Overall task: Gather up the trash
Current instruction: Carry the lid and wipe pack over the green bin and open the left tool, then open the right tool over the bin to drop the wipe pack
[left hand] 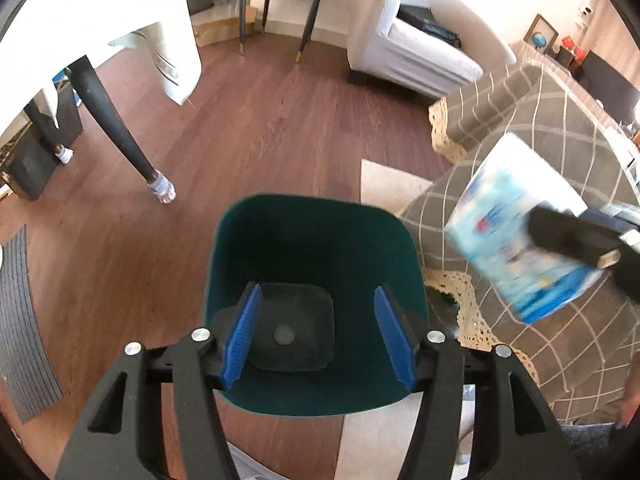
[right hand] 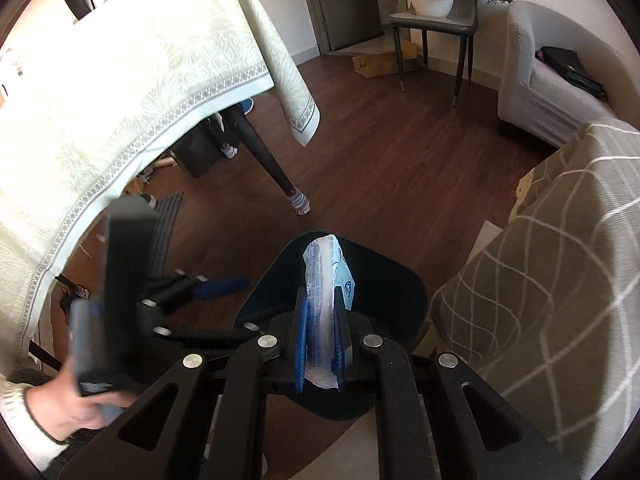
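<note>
A dark green trash bin (left hand: pixel 316 216) stands on the wood floor; it also shows in the right wrist view (right hand: pixel 384 276). My left gripper (left hand: pixel 318 336) is open and empty, held right above the bin's mouth. My right gripper (right hand: pixel 320 340) is shut on a light blue plastic wrapper (right hand: pixel 326 280), held over the bin's near rim. In the left wrist view the wrapper (left hand: pixel 516 228) is seen to the right of the bin, pinched by the right gripper's black finger (left hand: pixel 568 232).
A couch with a grey checked cover (left hand: pixel 520 120) stands right of the bin. A table with a white cloth (right hand: pixel 120 80) and dark legs (right hand: pixel 264 156) stands to the left. A grey chair (right hand: pixel 436 28), a white armchair (right hand: pixel 540 92) and a ribbed mat (left hand: pixel 20 320) lie around.
</note>
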A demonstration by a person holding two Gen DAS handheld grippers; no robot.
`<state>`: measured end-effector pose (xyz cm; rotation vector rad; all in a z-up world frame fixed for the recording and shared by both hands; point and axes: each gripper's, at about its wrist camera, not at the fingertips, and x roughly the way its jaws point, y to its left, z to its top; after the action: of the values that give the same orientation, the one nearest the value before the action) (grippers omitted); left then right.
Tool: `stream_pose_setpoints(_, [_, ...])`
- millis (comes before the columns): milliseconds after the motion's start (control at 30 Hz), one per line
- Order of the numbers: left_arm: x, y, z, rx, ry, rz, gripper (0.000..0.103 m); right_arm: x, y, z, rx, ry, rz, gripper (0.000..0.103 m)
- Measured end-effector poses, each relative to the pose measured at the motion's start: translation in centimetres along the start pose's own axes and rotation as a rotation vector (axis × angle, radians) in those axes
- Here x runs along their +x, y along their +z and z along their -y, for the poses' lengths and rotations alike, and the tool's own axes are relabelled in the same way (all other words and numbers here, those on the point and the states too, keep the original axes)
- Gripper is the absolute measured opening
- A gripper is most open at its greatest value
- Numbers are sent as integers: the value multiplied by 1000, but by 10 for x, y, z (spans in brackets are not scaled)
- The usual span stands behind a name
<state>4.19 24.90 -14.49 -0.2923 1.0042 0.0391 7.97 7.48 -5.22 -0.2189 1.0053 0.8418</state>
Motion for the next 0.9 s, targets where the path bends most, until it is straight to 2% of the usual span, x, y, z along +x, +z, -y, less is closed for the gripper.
stream_pose_setpoints(400, [-78,19,-14,13,10,154,41,58,-9,-5,20,-2,-84,11])
stream_pose_setpoints(600, [-122,27,-4,31,-11,232,39,83,-17,-4,33,-11,-128,11])
stream_pose_setpoints(733, [-142,30,0,56,1,272,39,101,-24,-5,28,-33,-153,12])
stream_pose_setpoints(900, [-165,34,-1,42,-15,308,39,124,-37,-1,22,-72,-204,12])
